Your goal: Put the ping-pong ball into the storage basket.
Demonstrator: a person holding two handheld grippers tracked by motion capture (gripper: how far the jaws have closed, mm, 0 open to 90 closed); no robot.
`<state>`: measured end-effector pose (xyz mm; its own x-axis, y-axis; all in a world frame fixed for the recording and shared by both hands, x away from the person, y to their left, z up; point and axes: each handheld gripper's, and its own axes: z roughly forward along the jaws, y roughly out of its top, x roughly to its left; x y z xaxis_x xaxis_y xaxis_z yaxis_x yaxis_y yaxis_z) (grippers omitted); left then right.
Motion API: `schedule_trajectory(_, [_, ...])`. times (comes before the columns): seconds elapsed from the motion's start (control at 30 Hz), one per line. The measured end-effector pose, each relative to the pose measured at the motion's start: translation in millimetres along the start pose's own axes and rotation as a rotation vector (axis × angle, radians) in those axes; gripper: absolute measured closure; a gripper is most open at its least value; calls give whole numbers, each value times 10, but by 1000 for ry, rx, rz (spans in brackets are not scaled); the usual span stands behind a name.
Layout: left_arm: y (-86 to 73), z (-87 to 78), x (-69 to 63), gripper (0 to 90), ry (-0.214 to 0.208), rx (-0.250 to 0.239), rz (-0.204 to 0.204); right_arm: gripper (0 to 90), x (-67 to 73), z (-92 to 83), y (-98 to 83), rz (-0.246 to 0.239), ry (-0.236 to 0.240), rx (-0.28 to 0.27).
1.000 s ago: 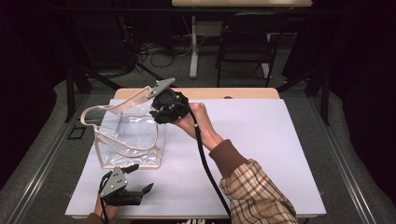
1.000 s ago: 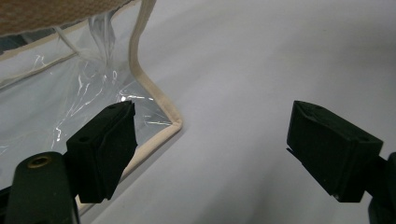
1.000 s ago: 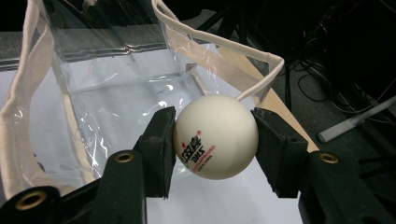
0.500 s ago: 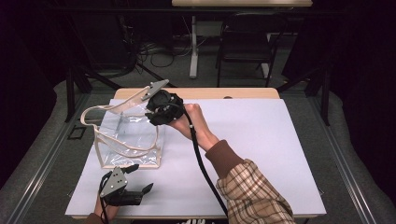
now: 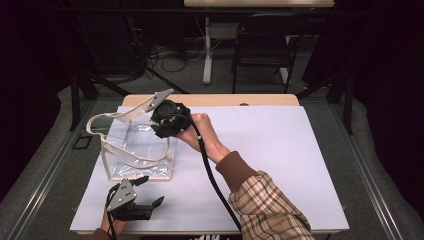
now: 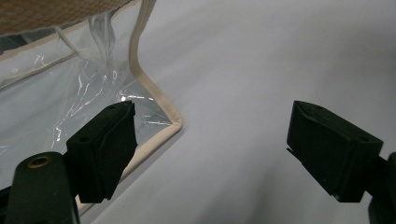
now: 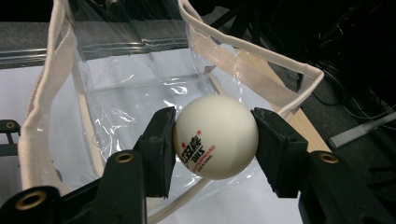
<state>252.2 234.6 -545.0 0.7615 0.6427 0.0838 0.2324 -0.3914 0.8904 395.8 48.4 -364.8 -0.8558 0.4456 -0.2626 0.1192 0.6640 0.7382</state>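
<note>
Bag mouth: the clear bag (image 5: pixel 135 145) stands open-topped, its beige rim (image 7: pixel 51 79) ringing the gap.
Over the bag: the strap (image 5: pixel 112 120) arches across.
Right of the bag: bare sheet (image 5: pixel 280 150).
Near edge: left gripper (image 5: pixel 142 197) beside the bag's corner (image 6: pixel 175 123).

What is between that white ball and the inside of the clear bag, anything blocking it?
Nothing visible. The right gripper holds the white ball just above the clear bag, whose top gapes open, with its cream straps spread to the sides. The left gripper rests apart, on the table.
</note>
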Motion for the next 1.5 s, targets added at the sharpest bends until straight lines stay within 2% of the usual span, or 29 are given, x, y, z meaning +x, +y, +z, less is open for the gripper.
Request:
schedule_trajectory(1.07, [-1, -2, 5, 162, 0, -2, -1, 508, 150, 183, 1, -20, 49, 44])
schedule_trajectory(1.5, [-2, -2, 6, 161, 0, 0, 0, 508, 199, 270, -22, -22, 72, 85])
